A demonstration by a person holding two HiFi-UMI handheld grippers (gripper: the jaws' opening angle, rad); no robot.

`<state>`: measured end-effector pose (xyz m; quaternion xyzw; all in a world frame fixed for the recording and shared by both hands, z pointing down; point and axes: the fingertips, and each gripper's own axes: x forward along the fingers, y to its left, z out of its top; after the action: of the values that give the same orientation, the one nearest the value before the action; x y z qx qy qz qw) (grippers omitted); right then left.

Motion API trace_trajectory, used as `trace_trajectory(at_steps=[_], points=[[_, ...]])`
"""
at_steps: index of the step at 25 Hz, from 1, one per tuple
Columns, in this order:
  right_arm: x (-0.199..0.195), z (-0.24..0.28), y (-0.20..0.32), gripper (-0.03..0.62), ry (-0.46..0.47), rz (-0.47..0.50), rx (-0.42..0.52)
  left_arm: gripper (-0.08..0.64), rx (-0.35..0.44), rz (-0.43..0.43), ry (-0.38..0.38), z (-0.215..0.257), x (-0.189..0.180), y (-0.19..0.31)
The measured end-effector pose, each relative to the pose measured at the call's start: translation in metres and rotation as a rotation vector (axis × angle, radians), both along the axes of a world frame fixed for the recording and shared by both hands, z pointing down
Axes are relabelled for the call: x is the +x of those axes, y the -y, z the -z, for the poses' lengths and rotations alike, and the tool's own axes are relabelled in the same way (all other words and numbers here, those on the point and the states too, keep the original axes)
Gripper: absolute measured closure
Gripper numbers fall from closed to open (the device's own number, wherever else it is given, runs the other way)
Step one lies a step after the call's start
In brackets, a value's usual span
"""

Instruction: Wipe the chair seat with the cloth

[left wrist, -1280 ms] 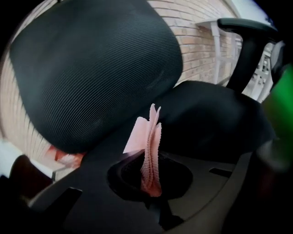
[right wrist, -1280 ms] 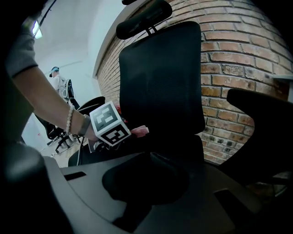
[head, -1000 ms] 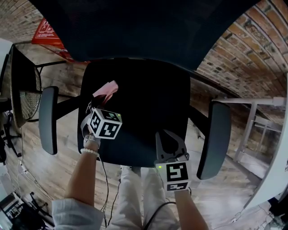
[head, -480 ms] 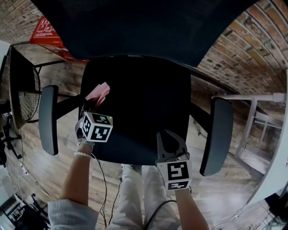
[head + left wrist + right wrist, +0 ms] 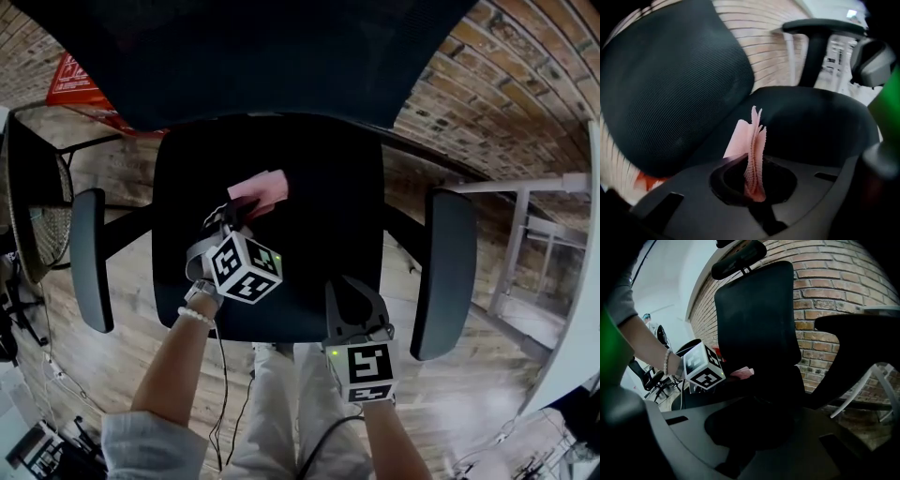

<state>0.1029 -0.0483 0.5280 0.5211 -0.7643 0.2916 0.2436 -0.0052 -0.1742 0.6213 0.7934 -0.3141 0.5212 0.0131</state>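
The black chair seat (image 5: 328, 225) fills the middle of the head view. A pink cloth (image 5: 258, 191) lies on its left-centre part, pinched at its near end by my left gripper (image 5: 232, 216). In the left gripper view the cloth (image 5: 752, 154) stands folded between the shut jaws of that gripper (image 5: 753, 187), over the seat (image 5: 820, 122). My right gripper (image 5: 343, 283) hovers at the seat's front edge, right of centre, shut and holding nothing. From the right gripper (image 5: 750, 427) view I see the cloth (image 5: 742, 373) and the left gripper's marker cube (image 5: 703, 365).
Two black armrests (image 5: 90, 258) (image 5: 448, 272) flank the seat, with the mesh backrest (image 5: 253, 56) behind it. A brick wall (image 5: 506, 84) and a white frame (image 5: 525, 225) stand at the right. A wire-mesh object (image 5: 42, 216) and a red sign (image 5: 70, 80) are at the left. The floor is wooden.
My left gripper has swept the cloth from the seat's left edge toward its middle. The right gripper has stayed at the front edge.
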Motion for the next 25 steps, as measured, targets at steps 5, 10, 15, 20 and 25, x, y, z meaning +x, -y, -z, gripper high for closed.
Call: trace_trajectory(at_steps=[5, 10, 15, 20, 25], points=[[0.012, -0.002, -0.007, 0.538, 0.014, -0.046, -0.014, 0.531, 0.017, -0.2, -0.015, -0.001, 0.064, -0.011], [0.027, -0.002, -0.019, 0.538, 0.008, -0.073, -0.034, 0.531, 0.032, -0.338, -0.044, 0.002, 0.115, -0.024], [0.035, 0.001, -0.03, 0.538, -0.003, -0.087, -0.026, 0.531, 0.031, -0.426, -0.071, 0.006, 0.149, -0.038], [0.04, 0.003, -0.033, 0.538, 0.0, -0.093, -0.031, 0.531, 0.02, -0.442, -0.084, 0.006, 0.159, -0.045], [0.036, -0.001, -0.028, 0.538, -0.015, -0.066, -0.023, 0.531, 0.012, -0.398, -0.056, 0.005, 0.125, -0.039]])
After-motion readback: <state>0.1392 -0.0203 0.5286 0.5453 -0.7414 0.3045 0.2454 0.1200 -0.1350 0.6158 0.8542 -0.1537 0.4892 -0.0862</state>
